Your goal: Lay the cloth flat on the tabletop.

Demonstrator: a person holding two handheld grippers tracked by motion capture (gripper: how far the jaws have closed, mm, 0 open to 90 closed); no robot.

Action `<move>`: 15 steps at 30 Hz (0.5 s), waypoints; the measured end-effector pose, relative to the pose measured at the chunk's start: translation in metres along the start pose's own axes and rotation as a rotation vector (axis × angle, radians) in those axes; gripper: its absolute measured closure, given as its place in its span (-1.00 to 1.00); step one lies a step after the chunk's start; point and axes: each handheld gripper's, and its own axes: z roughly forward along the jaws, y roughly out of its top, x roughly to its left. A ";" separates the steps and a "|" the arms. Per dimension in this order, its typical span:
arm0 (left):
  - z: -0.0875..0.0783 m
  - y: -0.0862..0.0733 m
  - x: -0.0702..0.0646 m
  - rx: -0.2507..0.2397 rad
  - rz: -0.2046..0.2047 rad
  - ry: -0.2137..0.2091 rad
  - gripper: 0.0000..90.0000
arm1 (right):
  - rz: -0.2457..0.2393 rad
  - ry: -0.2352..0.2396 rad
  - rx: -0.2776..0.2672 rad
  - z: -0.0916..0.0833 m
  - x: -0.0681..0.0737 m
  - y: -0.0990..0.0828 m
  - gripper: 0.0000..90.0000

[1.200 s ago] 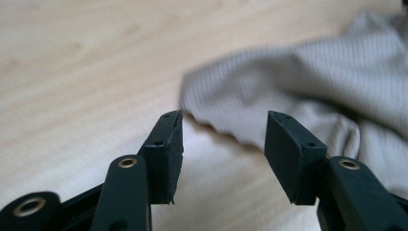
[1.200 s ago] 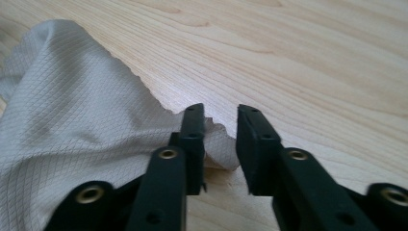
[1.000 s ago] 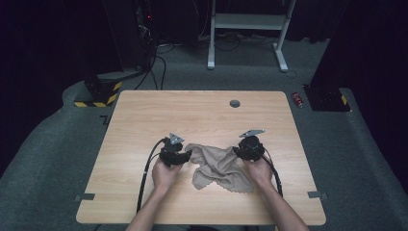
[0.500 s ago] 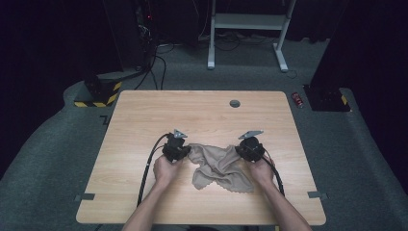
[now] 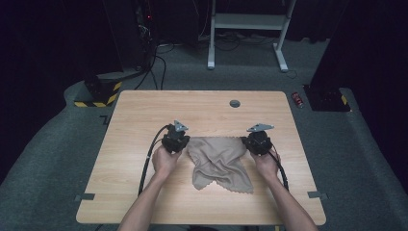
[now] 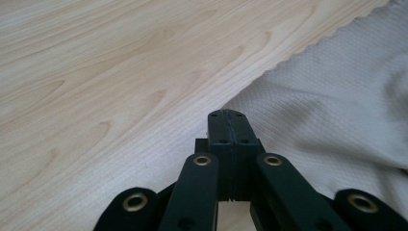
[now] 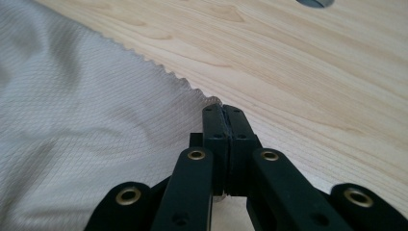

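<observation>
In the left gripper view the left gripper [image 6: 226, 115] had its jaws pressed together on a corner of the beige cloth [image 6: 337, 101], which ran off toward the right of the frame with its scalloped edge slanting to the upper right. The right gripper [image 7: 222, 109] likewise pinched a corner of that cloth, the fabric filling the left of its view. Both pairs of jaws had just been closing, with cloth between them.

In the high view the cloth [image 5: 219, 161] lay rumpled at the centre of the light wooden worktop [image 5: 144, 110], its top edge stretched between the two grippers and the rest sagging toward the lower middle.

The step in hand looked like gripping two corners before lifting or spreading the cloth; the next move would call for raising both hands evenly and keeping the edge taut.

Both forearms entered from the bottom of the frame, angling slightly inward, with the hands wrapped around the gripper bodies.
</observation>
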 end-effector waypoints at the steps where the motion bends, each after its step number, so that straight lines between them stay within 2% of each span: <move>1: 0.003 0.002 0.001 0.006 0.003 0.009 1.00 | 0.010 -0.003 0.003 0.004 -0.002 -0.001 0.98; 5: 0.012 0.009 0.005 0.012 0.001 0.034 1.00 | 0.035 -0.023 0.013 0.015 -0.008 -0.004 0.98; 8: 0.028 0.011 0.009 0.030 -0.016 0.061 1.00 | 0.074 -0.036 0.015 0.026 -0.017 -0.008 0.98; 12: 0.037 0.007 0.009 0.037 -0.046 0.070 0.99 | 0.073 -0.053 0.034 0.032 -0.021 -0.003 0.96; 13: 0.037 0.006 0.008 0.038 -0.044 0.071 0.79 | 0.071 -0.064 0.005 0.030 -0.021 0.000 0.79; 14: 0.034 0.002 0.006 0.028 -0.062 0.062 0.69 | 0.078 -0.064 -0.005 0.029 -0.022 0.000 0.75; 15: 0.034 0.002 0.006 0.028 -0.062 0.062 0.62 | 0.078 -0.064 -0.005 0.029 -0.022 0.000 0.75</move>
